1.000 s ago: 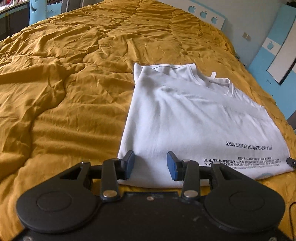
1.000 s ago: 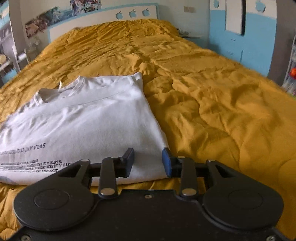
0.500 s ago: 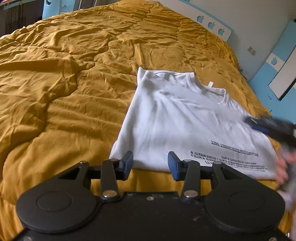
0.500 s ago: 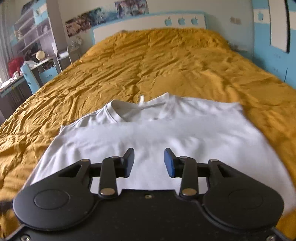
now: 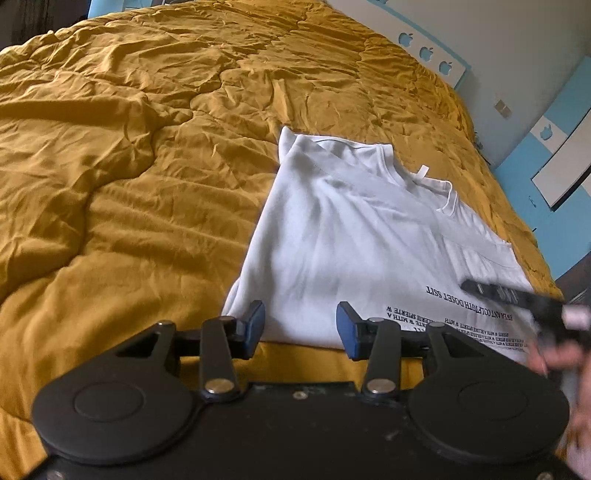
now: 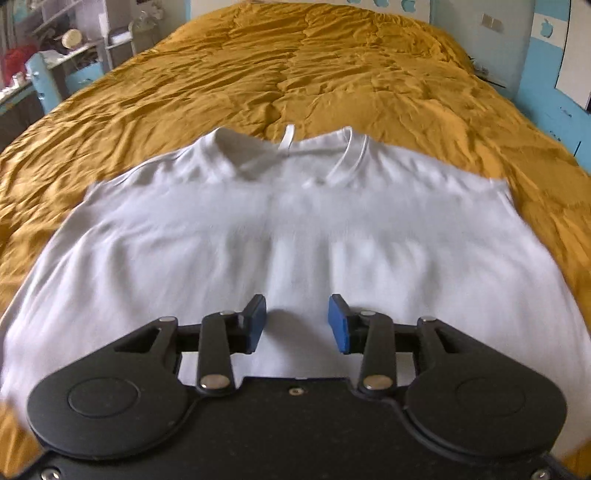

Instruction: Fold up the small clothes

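Observation:
A white T-shirt (image 5: 351, 236) with black lettering lies flat and partly folded on the mustard-yellow quilt (image 5: 129, 166). My left gripper (image 5: 300, 325) is open and empty, just above the shirt's near left corner. In the right wrist view the shirt (image 6: 295, 229) fills the middle, collar at the far side. My right gripper (image 6: 297, 321) is open and empty, hovering over the shirt's middle. The right gripper also shows blurred at the right edge of the left wrist view (image 5: 517, 299), over the lettering.
The quilt covers a wide bed. A white headboard with apple cut-outs (image 5: 424, 51) and blue wall panels (image 5: 554, 155) stand at the far right. A blue chair (image 6: 40, 81) and shelves (image 6: 74, 33) stand beside the bed on the left.
My right gripper has swung from the shirt's right corner to over its middle, facing the collar. My left gripper has drawn back a little from the shirt's left corner. Both stay open.

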### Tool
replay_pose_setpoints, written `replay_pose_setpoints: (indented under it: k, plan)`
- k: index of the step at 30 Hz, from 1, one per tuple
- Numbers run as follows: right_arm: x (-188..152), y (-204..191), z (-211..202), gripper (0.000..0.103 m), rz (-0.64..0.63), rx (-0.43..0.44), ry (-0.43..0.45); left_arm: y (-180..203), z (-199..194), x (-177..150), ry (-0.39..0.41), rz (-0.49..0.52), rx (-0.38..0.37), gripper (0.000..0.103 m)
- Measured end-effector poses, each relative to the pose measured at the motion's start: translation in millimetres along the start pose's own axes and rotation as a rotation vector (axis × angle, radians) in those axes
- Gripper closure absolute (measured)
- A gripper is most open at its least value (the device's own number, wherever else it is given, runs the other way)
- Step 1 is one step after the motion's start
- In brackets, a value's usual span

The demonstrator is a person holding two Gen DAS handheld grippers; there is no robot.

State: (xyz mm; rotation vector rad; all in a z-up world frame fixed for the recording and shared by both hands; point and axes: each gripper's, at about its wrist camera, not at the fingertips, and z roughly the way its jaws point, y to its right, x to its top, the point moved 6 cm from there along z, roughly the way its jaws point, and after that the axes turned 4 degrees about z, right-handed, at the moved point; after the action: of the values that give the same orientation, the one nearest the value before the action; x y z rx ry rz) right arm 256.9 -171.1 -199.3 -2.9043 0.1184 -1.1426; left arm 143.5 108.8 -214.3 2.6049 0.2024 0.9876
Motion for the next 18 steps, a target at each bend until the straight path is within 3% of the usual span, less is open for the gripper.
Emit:
replay_pose_setpoints:
  k: [7, 15, 18]
  plan:
    - [-45, 2, -46, 0.066, 0.01, 0.019, 0.021, 3, -1, -2, 0.01, 0.004, 0.011, 0.059]
    - [-69, 2, -50, 0.066, 0.005, 0.001, 0.036, 3, 2, -3, 0.012, 0.03, 0.027, 0.059]
    - [-71, 1, -48, 0.066, -0.001, -0.004, 0.034, 3, -8, -3, 0.026, -0.005, 0.021, 0.059]
